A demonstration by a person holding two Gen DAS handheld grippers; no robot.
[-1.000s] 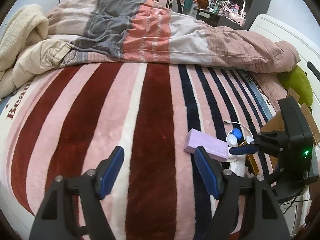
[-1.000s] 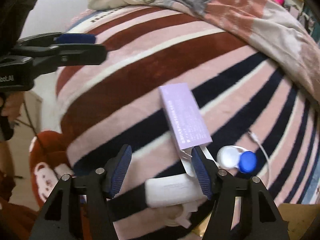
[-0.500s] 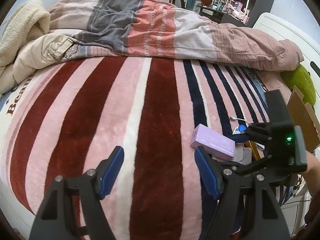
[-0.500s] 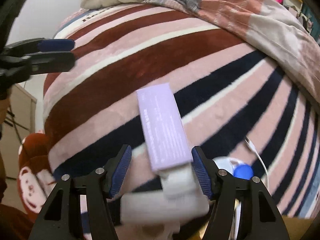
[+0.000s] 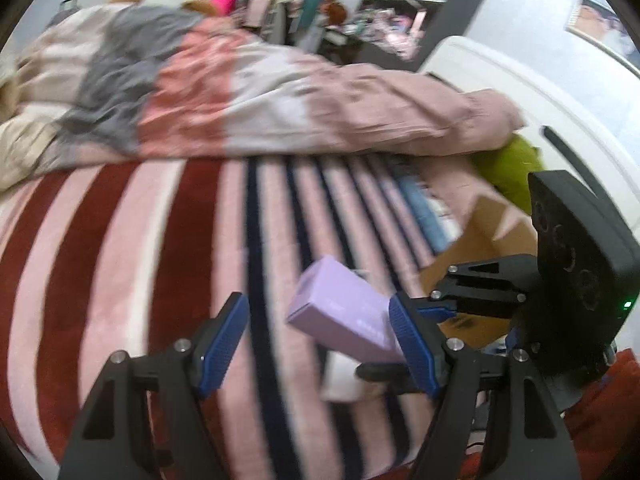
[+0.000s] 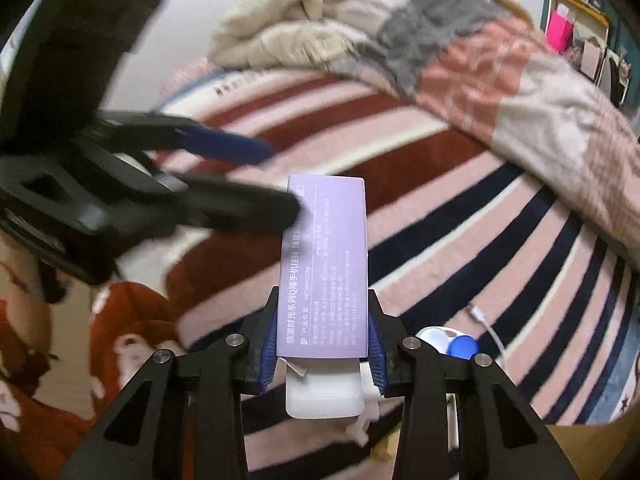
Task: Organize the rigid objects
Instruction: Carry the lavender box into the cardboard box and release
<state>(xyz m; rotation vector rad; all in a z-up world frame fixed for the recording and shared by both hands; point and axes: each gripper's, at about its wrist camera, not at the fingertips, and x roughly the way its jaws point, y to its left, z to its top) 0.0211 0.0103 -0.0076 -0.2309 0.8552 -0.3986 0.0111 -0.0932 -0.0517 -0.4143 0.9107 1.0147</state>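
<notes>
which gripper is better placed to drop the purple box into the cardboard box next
Right. The right gripper is closing with its pads already against the purple box, lifted off the blanket. The left gripper is open and empty. The cardboard box sits on the right gripper's side.

A bed is covered by a plush striped blanket (image 5: 120,248) in dark red, pink, white and navy. At its far end a rumpled quilt (image 5: 248,92) in grey, coral, white and dusty pink is heaped, with a cream blanket (image 6: 276,28) bunched beside it. Near the close edge, a white round case with a blue lid (image 6: 450,342) and a white cable (image 6: 486,326) are laid on the stripes. A green pillow (image 5: 516,168) is tucked by the white headboard (image 5: 532,92).
</notes>
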